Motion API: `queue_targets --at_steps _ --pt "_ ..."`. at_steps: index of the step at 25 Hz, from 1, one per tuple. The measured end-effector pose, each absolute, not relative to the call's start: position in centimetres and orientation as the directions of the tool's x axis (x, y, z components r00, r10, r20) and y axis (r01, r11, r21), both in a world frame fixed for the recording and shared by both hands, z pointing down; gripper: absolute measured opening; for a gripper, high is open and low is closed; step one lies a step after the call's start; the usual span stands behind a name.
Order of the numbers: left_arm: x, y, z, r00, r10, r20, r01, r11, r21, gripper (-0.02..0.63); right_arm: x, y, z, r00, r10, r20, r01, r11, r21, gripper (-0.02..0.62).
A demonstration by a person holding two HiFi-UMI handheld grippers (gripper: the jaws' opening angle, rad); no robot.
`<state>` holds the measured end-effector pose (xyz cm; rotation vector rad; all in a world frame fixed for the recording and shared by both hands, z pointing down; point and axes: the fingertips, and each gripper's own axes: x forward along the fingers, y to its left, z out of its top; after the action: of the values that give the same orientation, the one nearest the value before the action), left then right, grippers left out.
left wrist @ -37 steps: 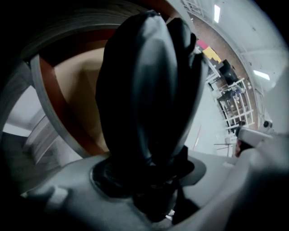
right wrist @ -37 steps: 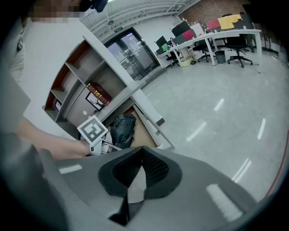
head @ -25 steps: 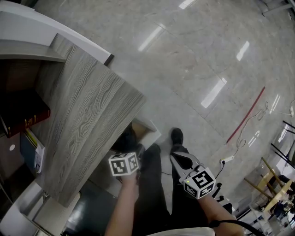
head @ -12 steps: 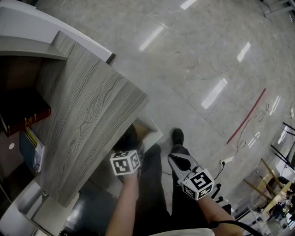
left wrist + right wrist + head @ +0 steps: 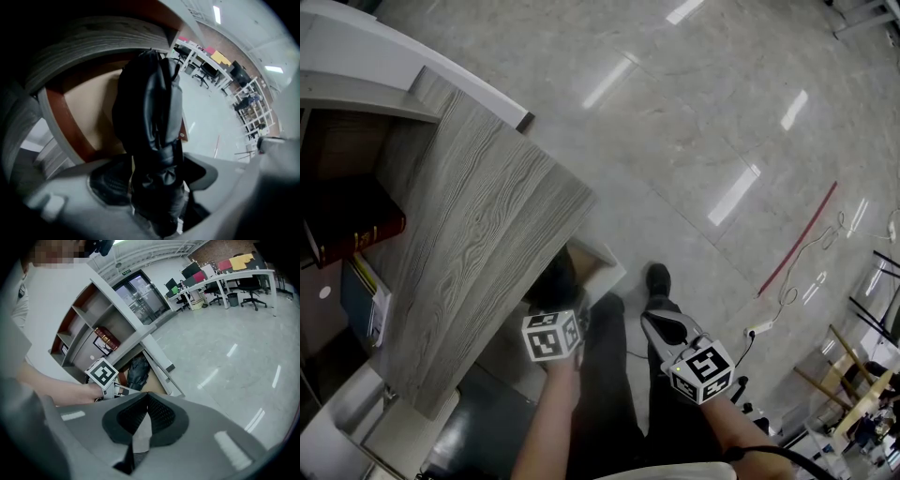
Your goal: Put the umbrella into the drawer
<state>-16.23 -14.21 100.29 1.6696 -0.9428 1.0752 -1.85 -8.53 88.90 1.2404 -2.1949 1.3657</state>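
Observation:
A black folded umbrella (image 5: 555, 279) lies lengthwise in the open drawer (image 5: 607, 269) under the grey wooden cabinet top. My left gripper (image 5: 569, 307) points steeply down over it. In the left gripper view the umbrella (image 5: 152, 117) runs between the jaws of the left gripper (image 5: 157, 177), which are opening; the left pad (image 5: 108, 180) shows bare beside it. My right gripper (image 5: 664, 325) hovers to the right above the floor, shut with nothing in it. The right gripper view shows the right gripper (image 5: 147, 401), the umbrella (image 5: 138, 369) and the left gripper's marker cube (image 5: 102, 372).
The wooden cabinet top (image 5: 478, 253) overhangs the drawer on the left. Shelves beside it hold a dark red book (image 5: 352, 225) and blue books (image 5: 366, 305). The person's legs and shoes (image 5: 657, 277) stand on the glossy floor. A power strip (image 5: 759, 326) and cable lie to the right.
The left gripper's marker cube has tilted a little above the drawer. The right gripper stays in the same spot.

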Motion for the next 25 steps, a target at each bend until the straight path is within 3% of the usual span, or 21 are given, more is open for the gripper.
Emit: queue_targets --at_steps 5,10,25 --pt "-16.5 -13.9 98.2 0.323 -0.169 0.931 -0.921 -0.283 0.268 0.308 -1.2 -8.4 87.1 -0.604 -0.517 0.607 -0.778 0.218 -0.588 0.006" --pt "-16.8 -13.7 94.9 0.327 -0.225 0.918 -0.922 -0.287 0.258 0.262 -0.6 -8.3 84.5 -0.608 -0.508 0.611 -0.782 0.248 -0.572 0.006" --pt "-16.2 -11.3 78.0 0.353 -0.376 0.857 -0.919 -0.311 0.242 0.221 1.6 -7.1 70.1 -0.641 -0.469 0.607 -0.767 0.389 -0.510 0.006"
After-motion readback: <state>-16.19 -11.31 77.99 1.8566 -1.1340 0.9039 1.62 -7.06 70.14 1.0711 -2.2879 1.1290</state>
